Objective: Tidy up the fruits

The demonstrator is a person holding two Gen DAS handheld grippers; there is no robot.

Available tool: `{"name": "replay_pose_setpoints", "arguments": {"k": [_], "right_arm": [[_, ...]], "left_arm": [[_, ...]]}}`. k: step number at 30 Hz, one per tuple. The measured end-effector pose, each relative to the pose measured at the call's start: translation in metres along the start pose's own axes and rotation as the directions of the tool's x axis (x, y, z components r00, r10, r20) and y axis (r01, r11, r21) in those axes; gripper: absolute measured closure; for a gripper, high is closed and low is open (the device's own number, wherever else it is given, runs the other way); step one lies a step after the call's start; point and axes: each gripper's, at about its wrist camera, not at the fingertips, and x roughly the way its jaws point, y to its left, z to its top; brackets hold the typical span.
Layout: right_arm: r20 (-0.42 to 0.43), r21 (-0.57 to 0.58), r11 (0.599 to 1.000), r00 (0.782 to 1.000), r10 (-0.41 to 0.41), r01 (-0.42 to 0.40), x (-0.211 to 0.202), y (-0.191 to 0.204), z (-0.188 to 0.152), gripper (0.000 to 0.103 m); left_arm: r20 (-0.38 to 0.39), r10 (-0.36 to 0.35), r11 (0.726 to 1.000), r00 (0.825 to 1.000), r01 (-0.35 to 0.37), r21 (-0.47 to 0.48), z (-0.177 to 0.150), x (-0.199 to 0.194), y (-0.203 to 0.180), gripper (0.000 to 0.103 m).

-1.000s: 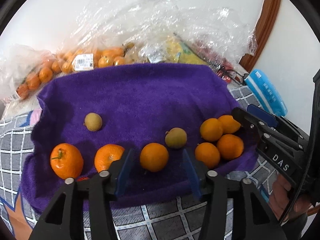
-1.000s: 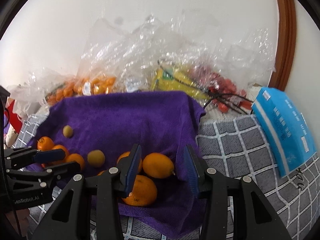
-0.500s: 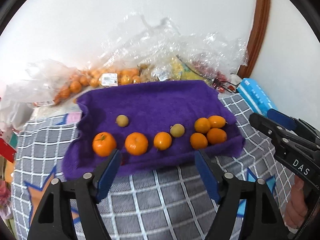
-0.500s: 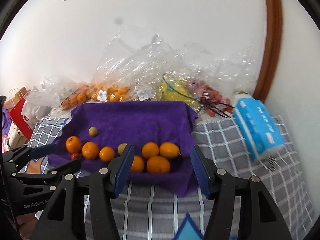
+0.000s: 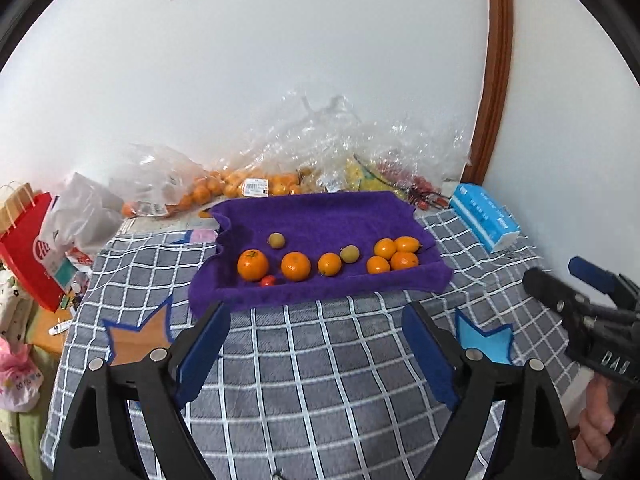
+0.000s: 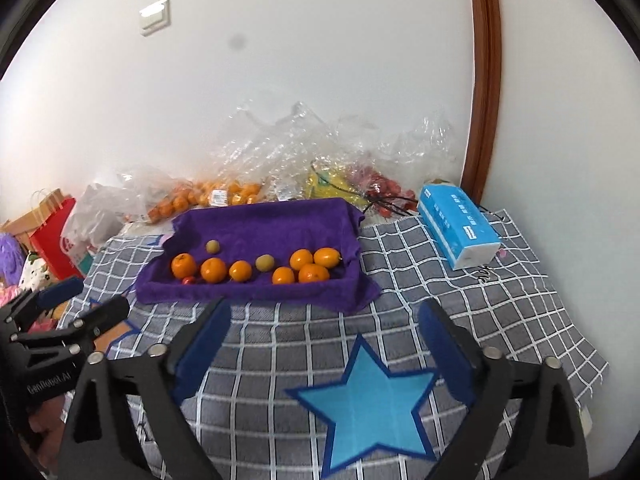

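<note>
A purple towel [image 5: 320, 216] [image 6: 280, 224] lies on a grey checked blanket and carries the fruit. Three oranges sit in a row at its left [image 5: 295, 266] [image 6: 213, 270]. Several oranges cluster at its right [image 5: 394, 254] [image 6: 308, 266]. Two small yellow-green fruits [image 5: 349, 254] [image 6: 264, 262] and a tiny red fruit [image 5: 268, 281] [image 6: 188, 280] lie among them. My left gripper [image 5: 316, 320] is open and empty, well in front of the towel. My right gripper [image 6: 324, 316] is open and empty, also back from the towel.
Clear plastic bags [image 5: 240, 188] [image 6: 224, 194] of oranges and other fruit lie against the wall behind the towel. A blue tissue pack [image 5: 484, 216] [image 6: 456, 224] lies at the right. A red paper bag [image 5: 28, 256] stands at the left. The blanket [image 6: 360, 360] has star patches.
Both grippers have pulled back and up from the towel, and their jaws have spread wider. The fruit now looks small and far. No fruit has moved.
</note>
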Motion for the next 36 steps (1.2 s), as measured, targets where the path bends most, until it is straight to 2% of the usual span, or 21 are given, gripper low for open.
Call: {"name": "replay_pose_setpoints", "arguments": {"k": [5, 12, 23, 36], "right_arm": [[0.009, -0.034, 0.999, 1.000, -0.019, 0.019, -0.028, 0.008, -0.014, 0.003], [0.028, -0.012, 1.000, 1.000, -0.010, 0.010, -0.061, 0.010, -0.028, 0.003], [0.071, 0.003, 1.000, 0.997, -0.022, 0.022, -0.093, 0.004, -0.032, 0.003], [0.078, 0.008, 1.000, 0.996, -0.031, 0.030, -0.103, 0.005, -0.036, 0.003]], "left_arm": [[0.045, 0.003, 1.000, 0.999, -0.003, -0.001, -0.013, -0.035, 0.002, 0.016], [0.077, 0.017, 1.000, 0.997, -0.015, -0.021, -0.027, -0.067, 0.005, 0.015], [0.100, 0.040, 0.999, 0.994, -0.038, -0.018, -0.033, -0.087, -0.002, 0.014], [0.104, 0.037, 0.999, 0.994, -0.036, -0.009, -0.036, -0.095, -0.006, 0.014]]}}
